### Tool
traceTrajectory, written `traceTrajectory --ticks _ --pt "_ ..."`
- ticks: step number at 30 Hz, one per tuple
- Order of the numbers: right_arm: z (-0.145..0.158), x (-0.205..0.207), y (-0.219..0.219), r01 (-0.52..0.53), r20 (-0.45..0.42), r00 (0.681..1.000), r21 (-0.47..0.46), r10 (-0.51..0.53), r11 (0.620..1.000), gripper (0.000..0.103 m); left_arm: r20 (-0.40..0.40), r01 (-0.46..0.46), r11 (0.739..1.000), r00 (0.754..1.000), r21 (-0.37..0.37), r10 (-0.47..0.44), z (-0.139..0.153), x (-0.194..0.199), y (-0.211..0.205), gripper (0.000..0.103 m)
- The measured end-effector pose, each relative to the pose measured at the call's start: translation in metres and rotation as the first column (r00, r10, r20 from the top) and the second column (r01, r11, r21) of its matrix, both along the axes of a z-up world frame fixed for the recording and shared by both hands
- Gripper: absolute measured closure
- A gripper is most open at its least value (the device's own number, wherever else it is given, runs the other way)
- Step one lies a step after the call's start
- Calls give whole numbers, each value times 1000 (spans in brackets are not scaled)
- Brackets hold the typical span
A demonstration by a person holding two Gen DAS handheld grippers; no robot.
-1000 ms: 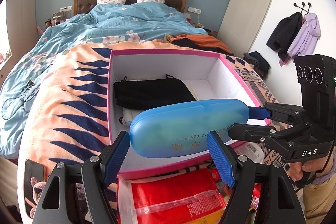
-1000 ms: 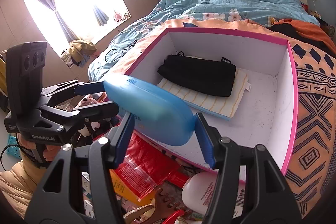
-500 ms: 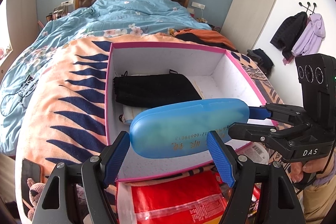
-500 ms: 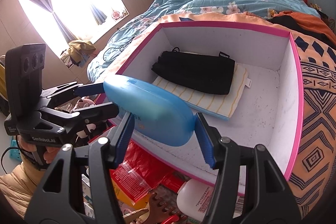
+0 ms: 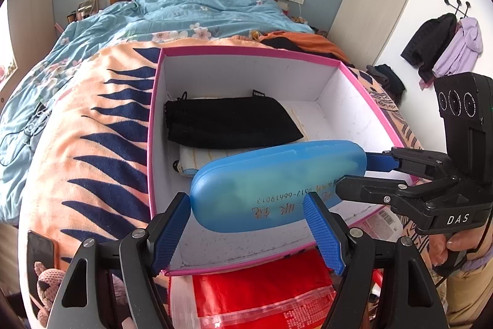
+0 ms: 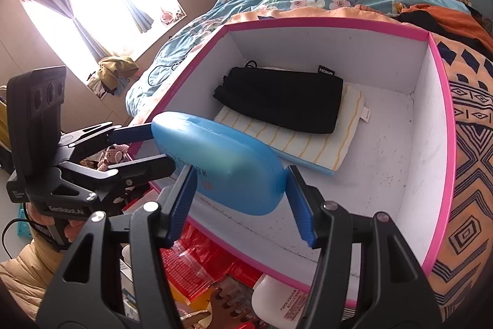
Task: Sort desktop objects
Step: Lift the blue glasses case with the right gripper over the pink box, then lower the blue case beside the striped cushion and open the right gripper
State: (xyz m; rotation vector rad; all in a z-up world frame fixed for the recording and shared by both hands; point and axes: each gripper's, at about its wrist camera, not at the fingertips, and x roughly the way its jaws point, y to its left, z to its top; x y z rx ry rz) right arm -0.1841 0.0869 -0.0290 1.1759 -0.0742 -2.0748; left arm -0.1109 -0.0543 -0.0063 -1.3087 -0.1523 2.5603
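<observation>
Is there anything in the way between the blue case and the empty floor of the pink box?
Nothing visible is. The blue oval plastic case, held at both ends by the left gripper and right gripper, hangs over bare floor of the pink-rimmed white cardboard box. The black cloth pouch on the yellow-striped folded towel lies farther back.

A blue case (image 5: 277,184) carries gold characters and upside-down digits "6661901…". White letters "DAS" mark the right claw (image 5: 366,174) body at four o'clock. "GenRobot.AI" marks the left claw (image 6: 154,150) body. A black pouch (image 6: 283,97) tag reads "TECSUN".
</observation>
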Motion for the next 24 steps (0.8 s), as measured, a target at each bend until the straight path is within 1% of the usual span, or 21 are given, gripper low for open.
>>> traceTrajectory --ticks 6,10,12,15,18,24 --pt "-5 -5 1 6 16 1000 -2 -6 1000 42 17 4 1000 1000 -21 -4 -5 -5 3 26" --pt "-11 -10 2 10 32 999 3 -10 1000 42 20 10 998 1000 -68 -8 -8 -7 11 26" --pt "-13 -12 1 7 42 999 5 -8 1000 50 24 17 997 1000 -72 -16 -9 -7 13 26" --pt "-20 -16 -4 -2 64 998 23 1 1000 51 19 17 996 1000 -83 -16 -9 -7 15 26" --pt "-26 -21 -5 3 77 997 34 -6 999 51 9 22 997 1000 -76 -22 -9 -4 15 26" --pt "-28 -24 5 32 81 996 47 -35 998 51 -11 24 997 1000 -70 -25 -7 0 10 26"
